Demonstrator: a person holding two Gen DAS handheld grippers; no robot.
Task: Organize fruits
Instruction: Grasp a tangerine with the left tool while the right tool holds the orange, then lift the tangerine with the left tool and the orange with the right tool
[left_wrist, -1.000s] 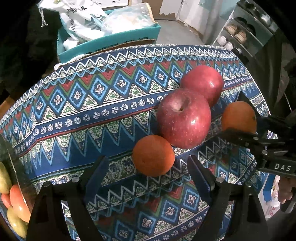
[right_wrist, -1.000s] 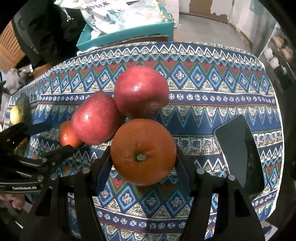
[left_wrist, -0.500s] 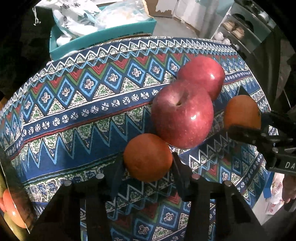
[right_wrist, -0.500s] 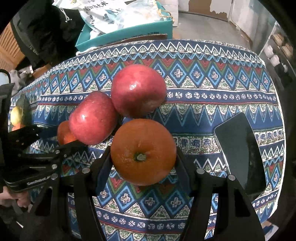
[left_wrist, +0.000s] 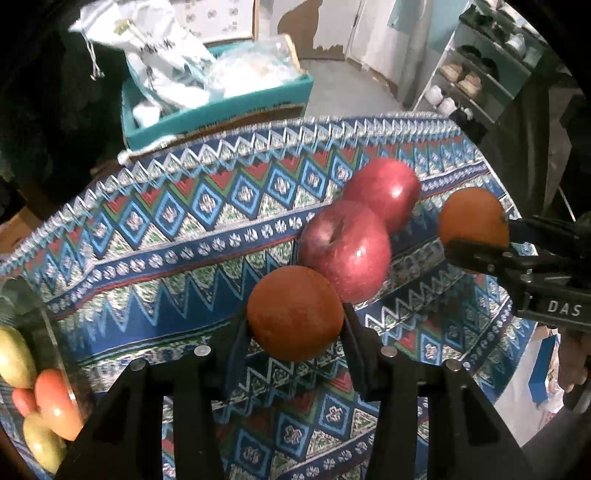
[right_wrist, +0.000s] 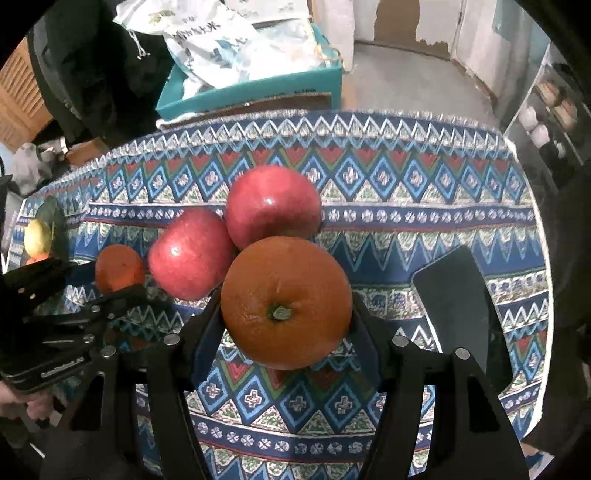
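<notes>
My left gripper (left_wrist: 295, 317) is clamped on a small orange (left_wrist: 294, 312); its two black fingers press the round sides, and the fruit sits just above the cloth, touching the near apple; its skin looks dull and a bit rough, and I cannot tell which way its stem points because that view is blurry. My right gripper (right_wrist: 286, 314) is squeezed tight on a bigger orange (right_wrist: 286, 302); this one is round like a ball with no long side, its green stem end faces up toward my camera, and its peel is bumpy and shiny. Two red apples (right_wrist: 273, 205) lie side by side on the table, touching each other, smooth and glossy; the near apple (left_wrist: 345, 251) shows its stem dimple facing up. The tablecloth (right_wrist: 406, 177) is woven, with blue, red and green zigzags and diamonds. A flat dark phone (right_wrist: 458, 306) lies on the cloth to the right of my big orange. At the left edge sits a clear container (left_wrist: 40, 369) with yellow and orange fruits inside. Behind the table stands a teal box (right_wrist: 258, 92) full of crinkly bags.
</notes>
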